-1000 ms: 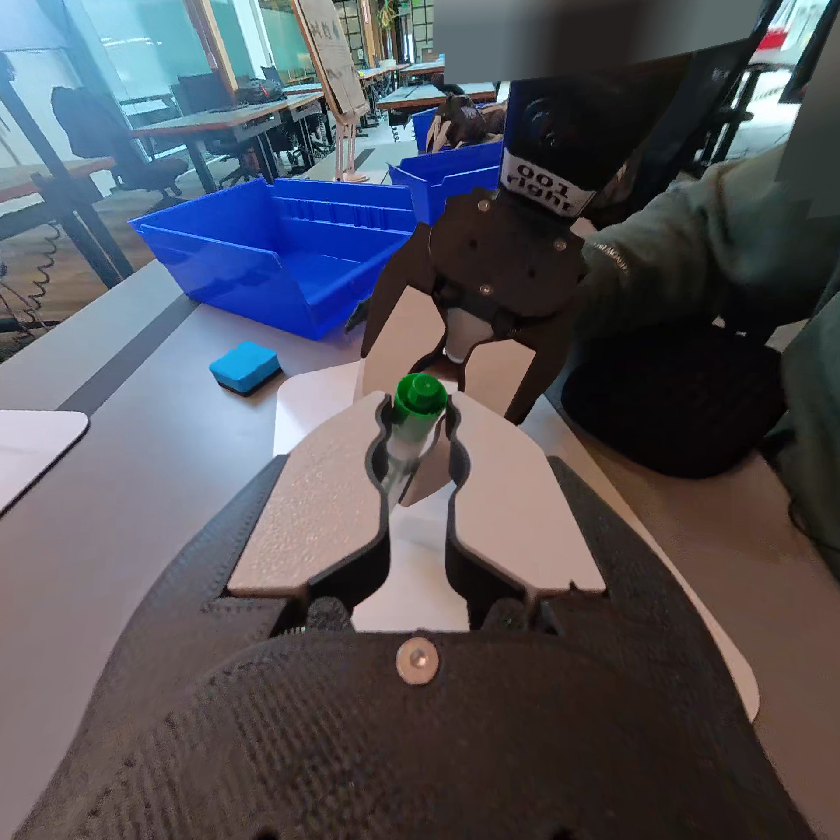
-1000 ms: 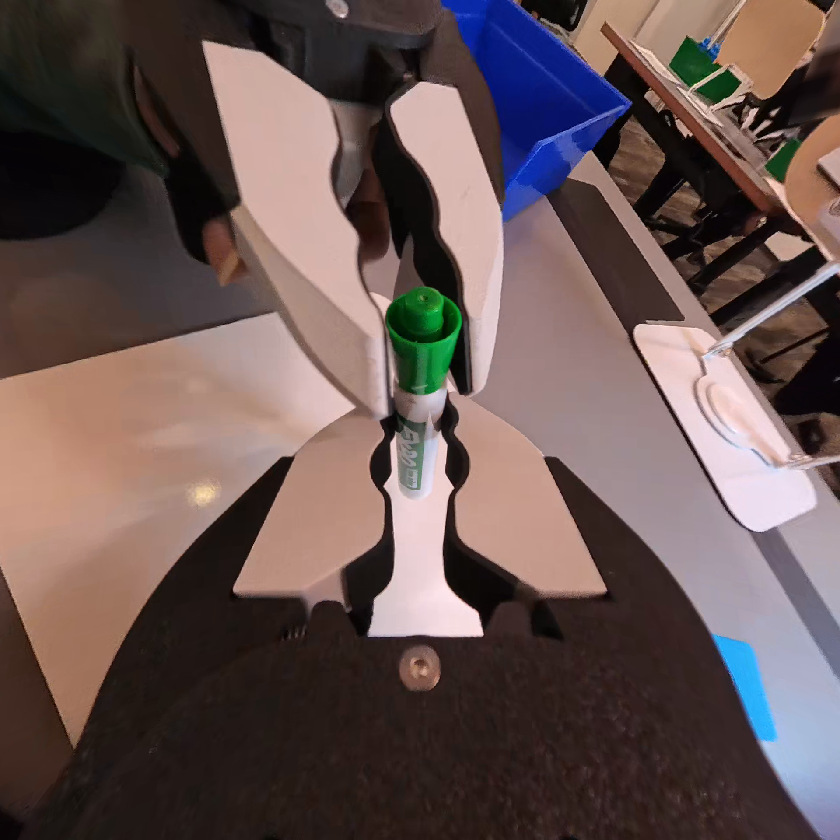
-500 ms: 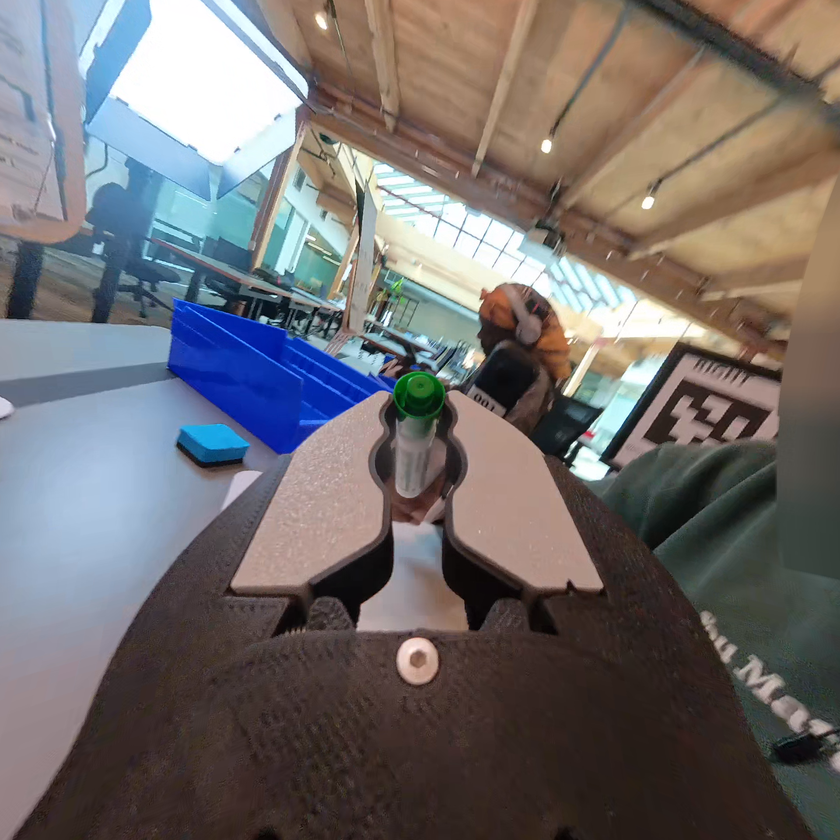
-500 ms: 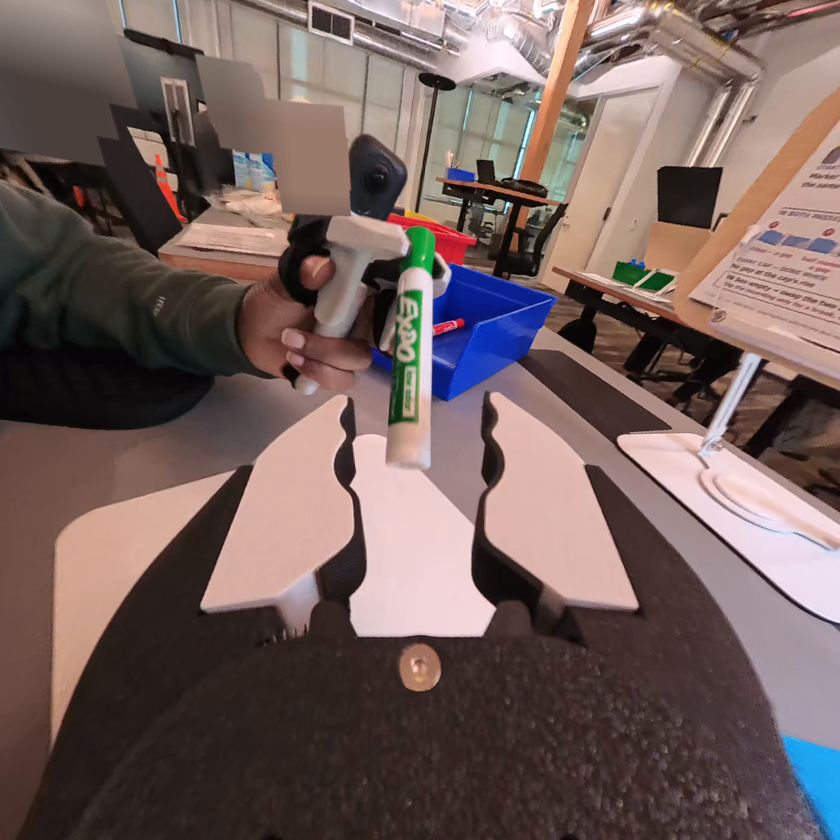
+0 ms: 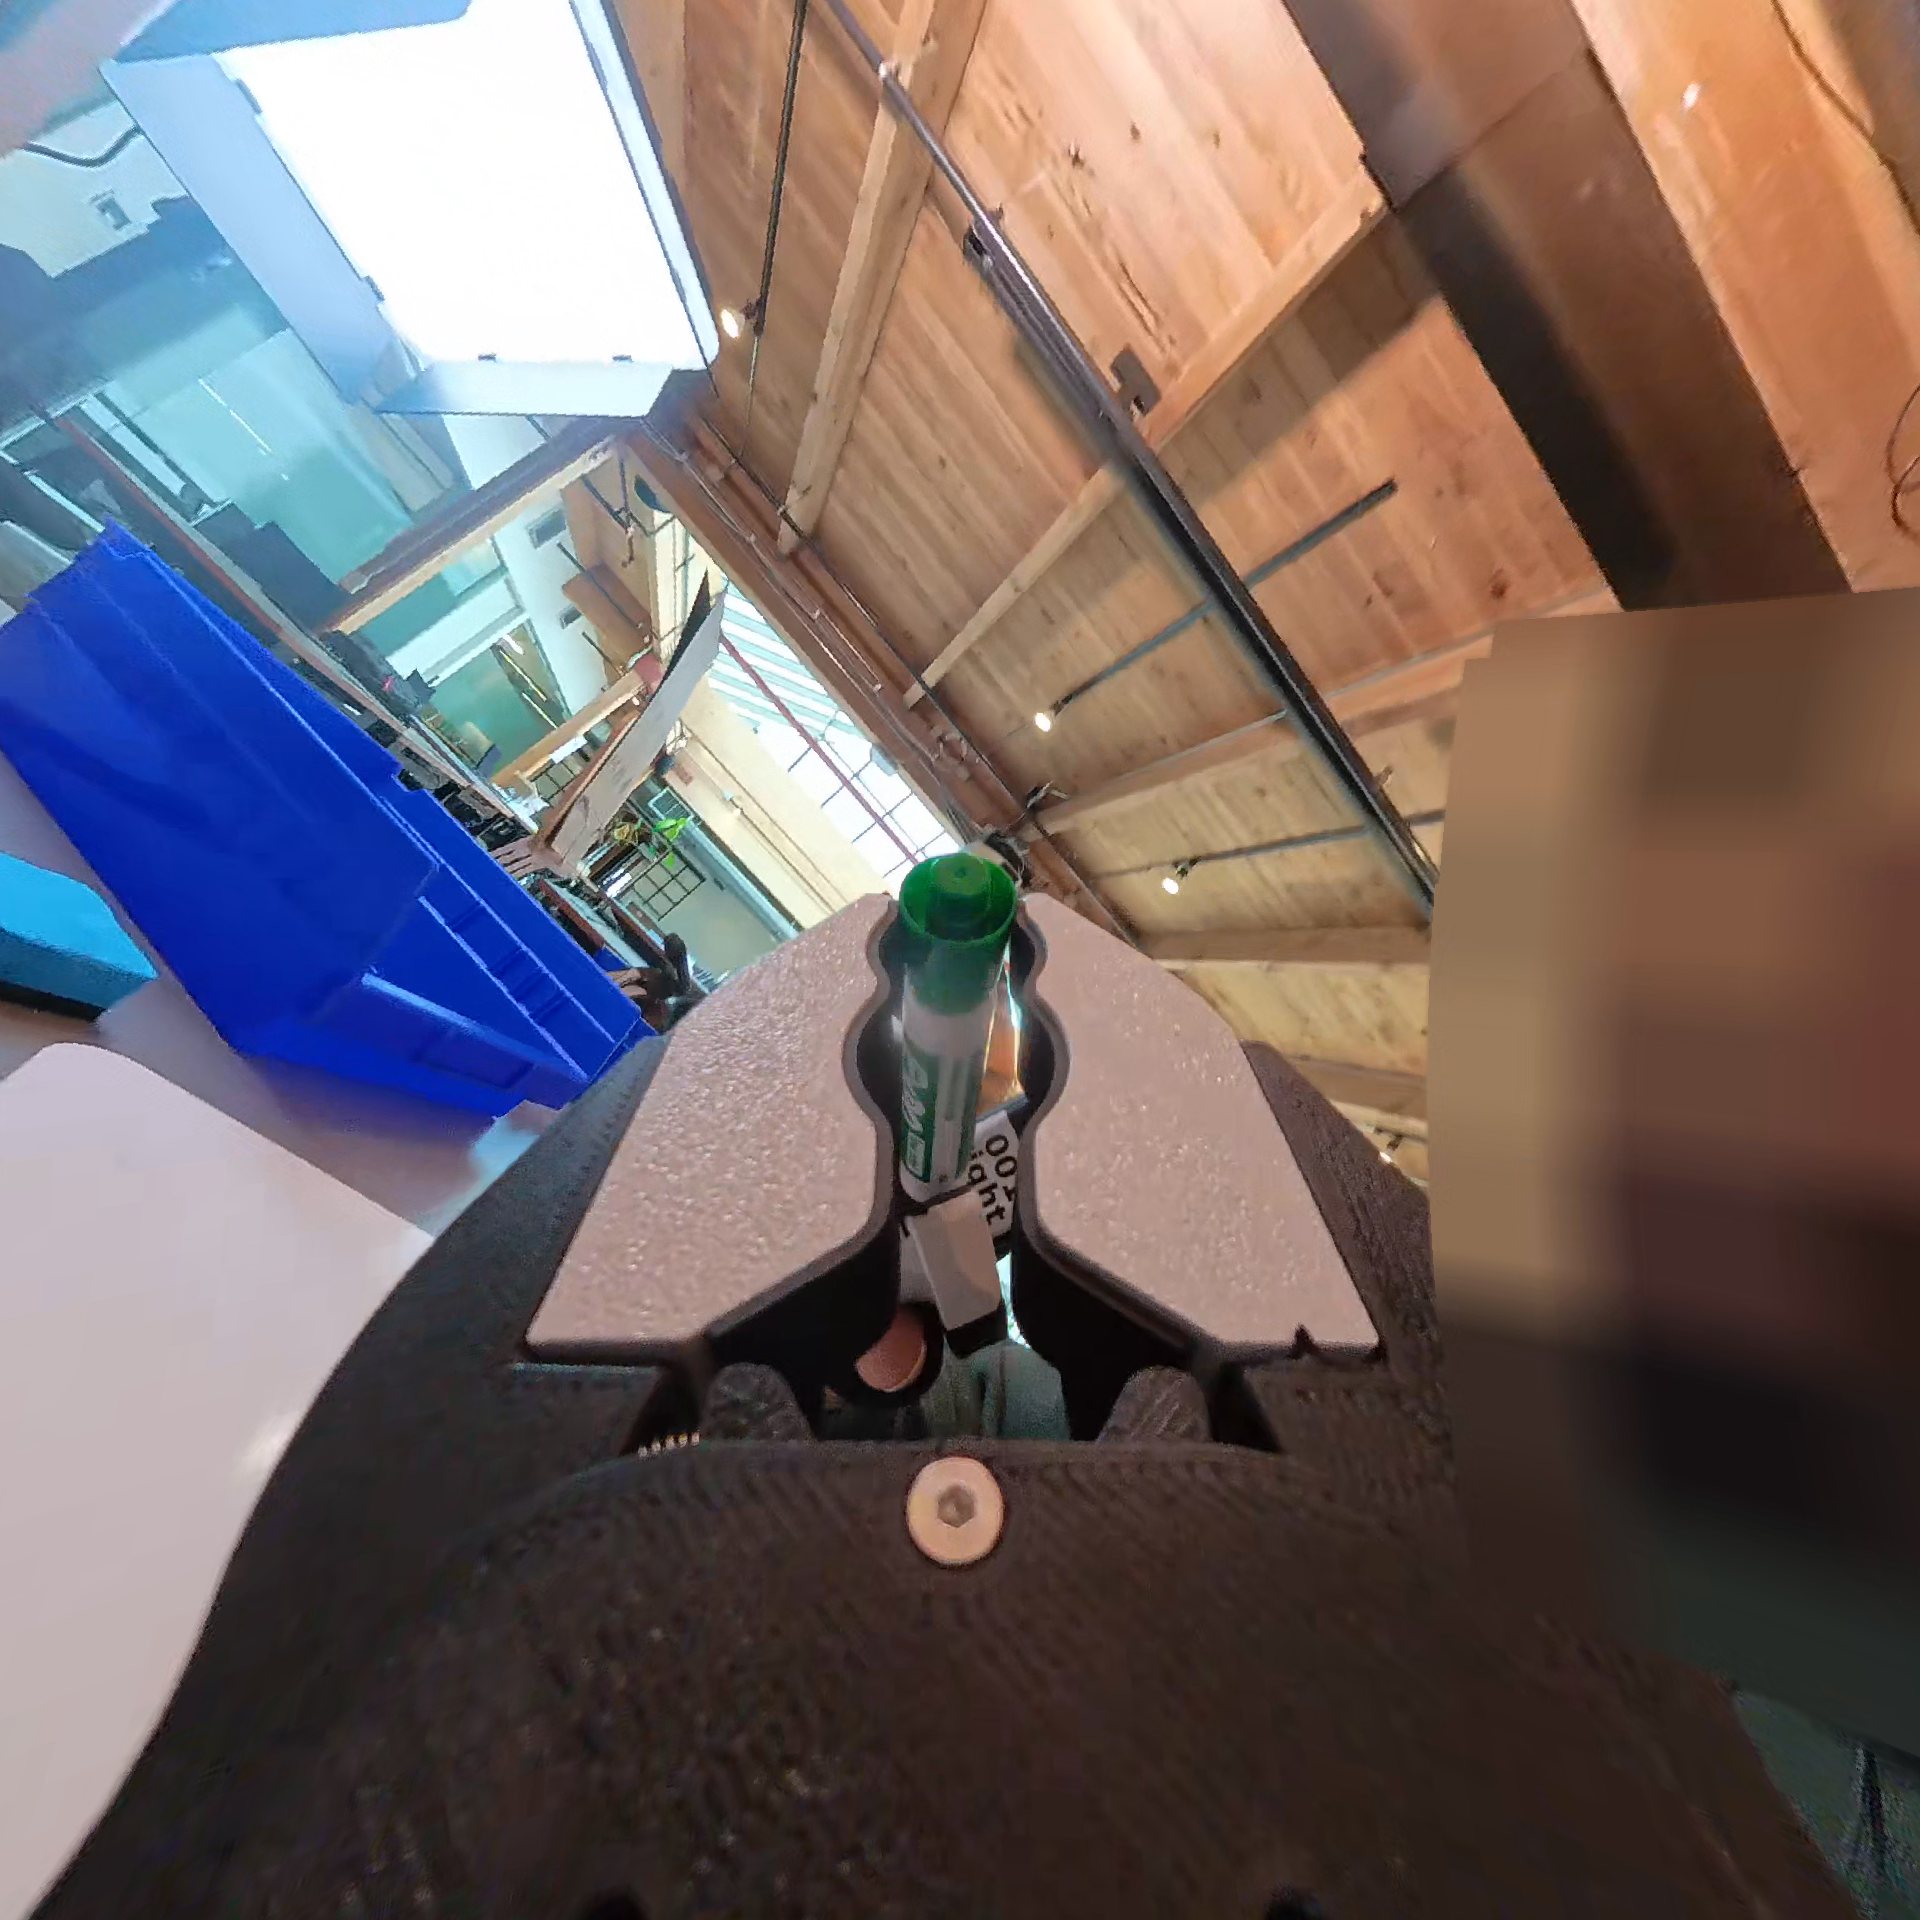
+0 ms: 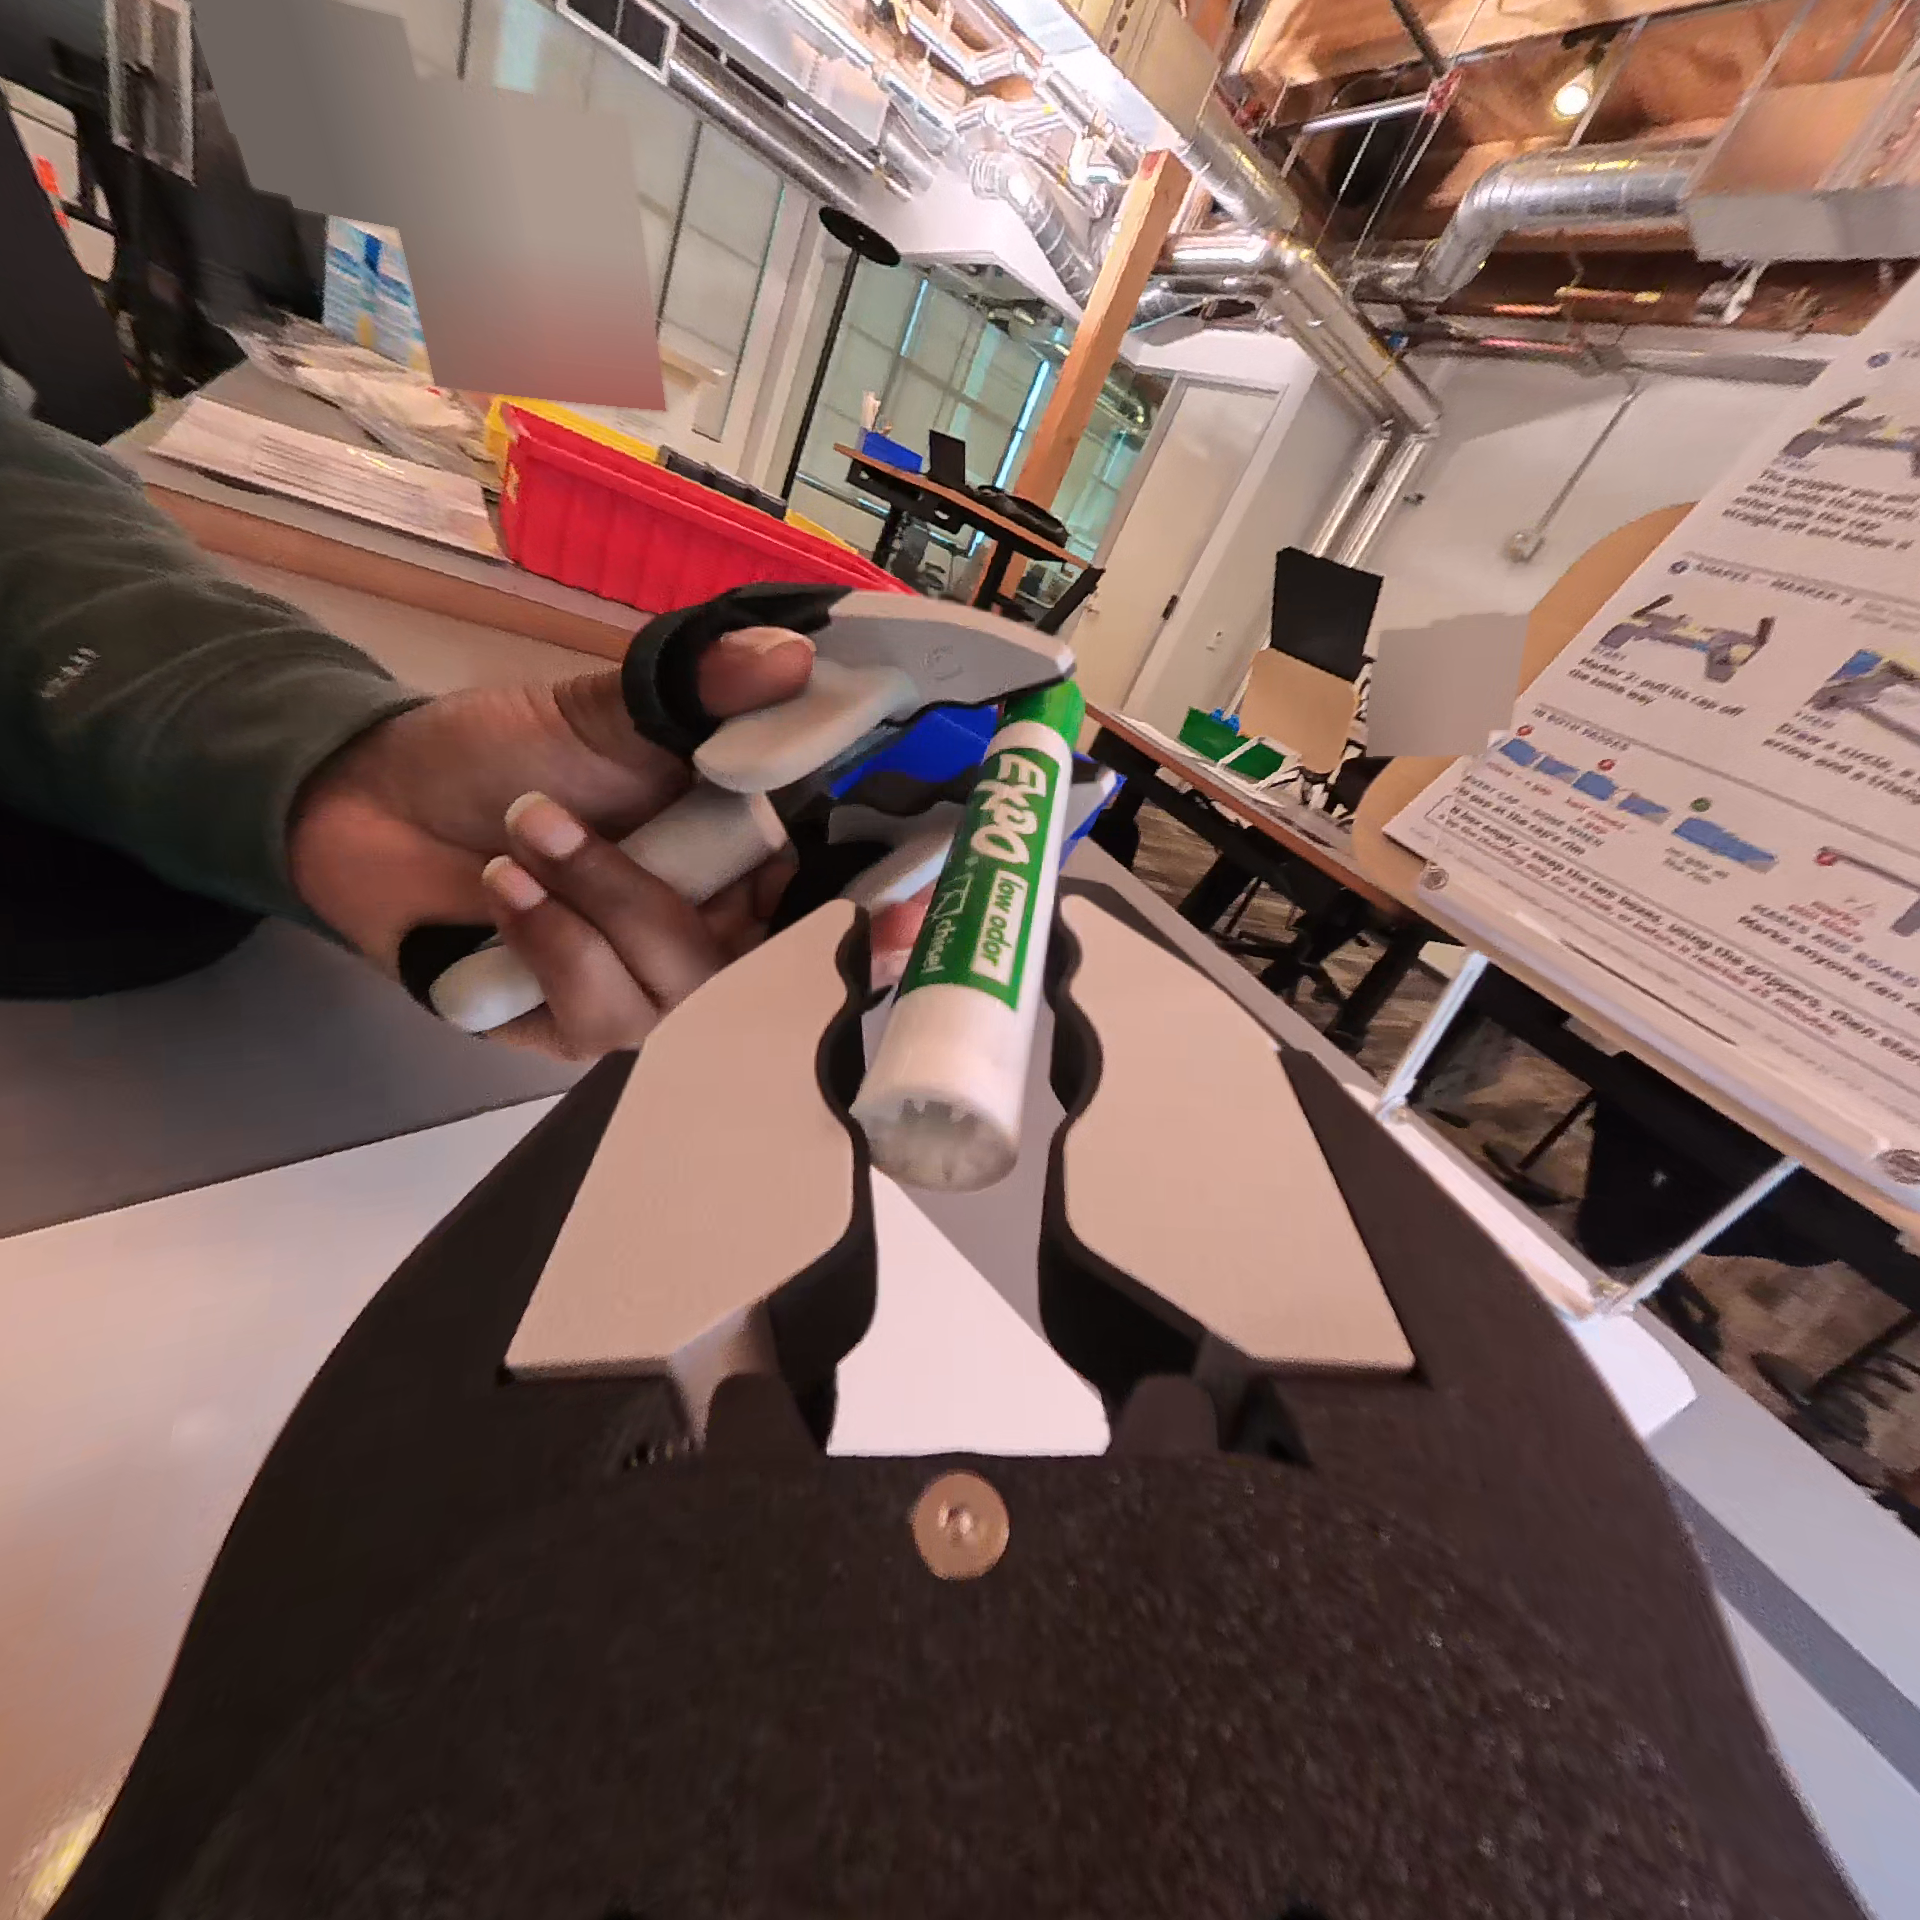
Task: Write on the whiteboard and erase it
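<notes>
Your left gripper [image 5: 954, 935] has its jaws clamped tight on the green cap of the marker [image 5: 940, 1049], cap end poking out past the fingertips and the white barrel running back down the gap between them. From your right wrist view, your right gripper [image 6: 961, 935] stands with jaws parted wide, gripping nothing: the marker's white butt end hangs in the gap between them, touching neither finger as far as you can see. Just beyond those open jaws, your left hand [image 6: 540, 852] wraps the left gripper's handle. Below and to the left of the jaws lies the whiteboard [image 6: 208, 1340], flat on the grey table [image 6: 156, 1091]. Left of the left jaws sits a blue eraser [image 5: 52, 935], then a blue bin [image 5: 239, 862] farther off.
</notes>
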